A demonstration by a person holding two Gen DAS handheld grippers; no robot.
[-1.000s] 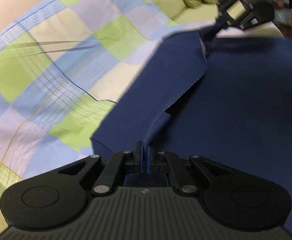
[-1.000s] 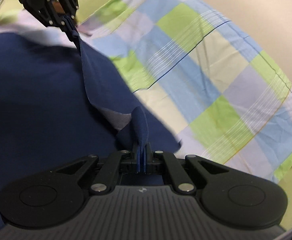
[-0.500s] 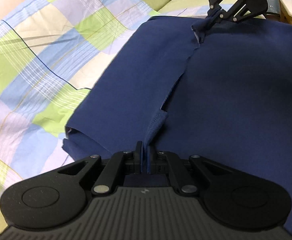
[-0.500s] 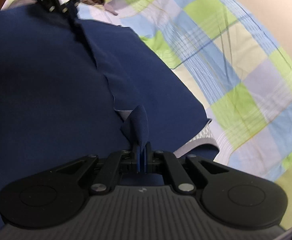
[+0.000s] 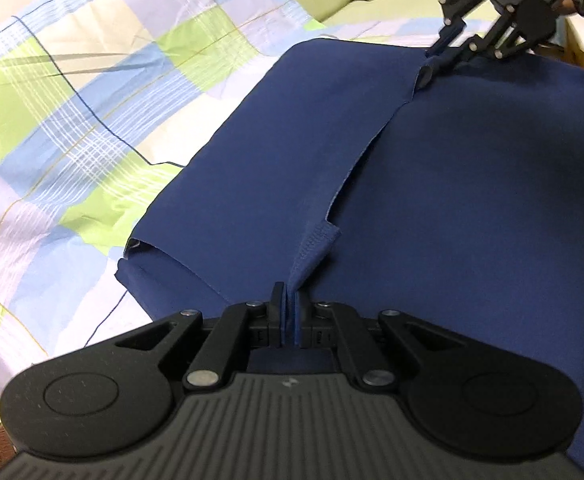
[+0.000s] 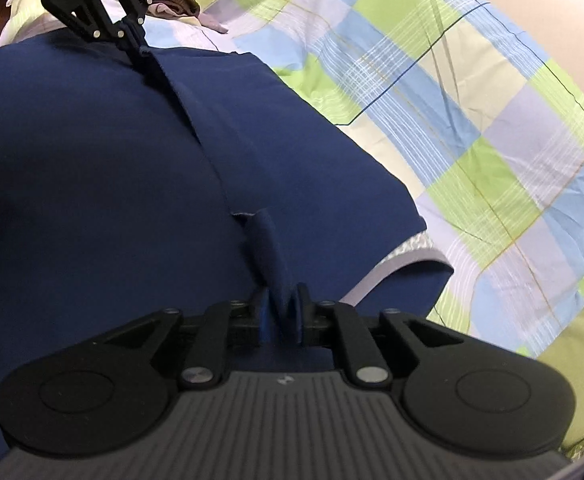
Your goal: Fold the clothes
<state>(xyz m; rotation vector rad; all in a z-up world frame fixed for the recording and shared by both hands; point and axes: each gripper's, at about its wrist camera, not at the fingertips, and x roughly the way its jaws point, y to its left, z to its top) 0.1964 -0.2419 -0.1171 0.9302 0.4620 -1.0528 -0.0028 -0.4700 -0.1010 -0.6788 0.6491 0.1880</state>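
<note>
navy garment (image 5: 472,184) | flap folded over | left claw (image 5: 290,314) pinching edge

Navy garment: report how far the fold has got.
Done: one side of the navy garment is already laid over its middle, the folded edge running between the claws. In hand: left claw and right claw each pinch that edge, both shut. Left: release, then the remaining folds on the checked sheet.
</note>
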